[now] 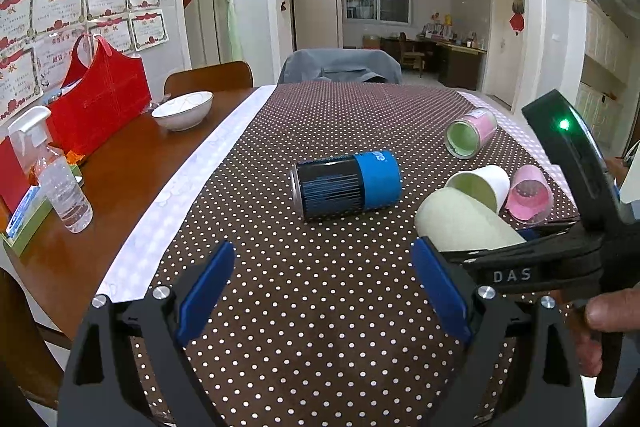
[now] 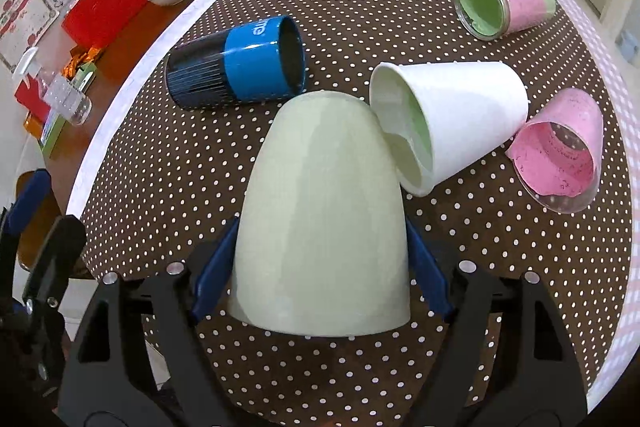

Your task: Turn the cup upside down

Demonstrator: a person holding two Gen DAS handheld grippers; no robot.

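Note:
A pale green cup (image 2: 324,211) is gripped by my right gripper (image 2: 320,267), its closed base pointing away and its wide rim toward the camera; it also shows in the left wrist view (image 1: 460,223). My left gripper (image 1: 320,291) is open and empty over the dotted cloth. A blue and black cup (image 1: 346,185) (image 2: 236,65), a white cup (image 1: 482,183) (image 2: 448,119), a pink cup (image 1: 530,195) (image 2: 560,151) and a pink cup with green inside (image 1: 470,133) (image 2: 504,5) lie on their sides.
A brown dotted cloth (image 1: 320,115) covers the table. On the bare wood at left stand a white bowl (image 1: 182,110), a red bag (image 1: 102,99) and a spray bottle (image 1: 56,175). A chair (image 1: 340,65) stands at the far end.

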